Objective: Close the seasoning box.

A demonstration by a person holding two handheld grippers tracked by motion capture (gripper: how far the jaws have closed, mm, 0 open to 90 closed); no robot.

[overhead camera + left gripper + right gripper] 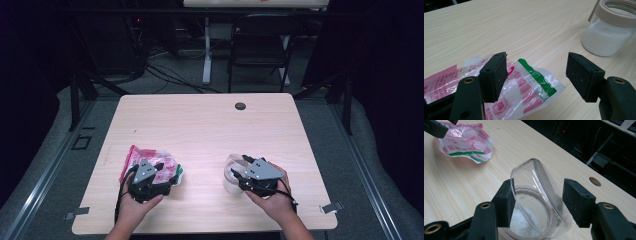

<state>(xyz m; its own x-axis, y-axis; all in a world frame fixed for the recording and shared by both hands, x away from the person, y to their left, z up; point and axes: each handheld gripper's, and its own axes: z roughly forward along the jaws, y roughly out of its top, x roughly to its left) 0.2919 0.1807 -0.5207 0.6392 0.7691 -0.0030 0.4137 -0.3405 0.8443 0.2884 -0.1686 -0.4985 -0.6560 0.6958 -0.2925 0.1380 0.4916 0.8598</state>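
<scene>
A crumpled clear plastic bag (142, 156) printed in red and white with a green strip (529, 85) lies on the near left of the table. My left gripper (169, 171) is open over it, its left jaw above the bag and its right jaw above bare wood (536, 67). At the near right stands a clear jar (231, 181) of white grains (606, 37). Its clear hinged lid (536, 185) is tipped up between the jaws of my right gripper (537, 195). The left pad sits at the lid's edge and the right pad is apart from it, so the right gripper is open.
The wooden table (200, 125) has a round cable hole (240, 106) near its far edge. A black folding chair (262, 45) and a desk leg stand beyond the table. The bag (466, 142) lies far left in the right gripper view.
</scene>
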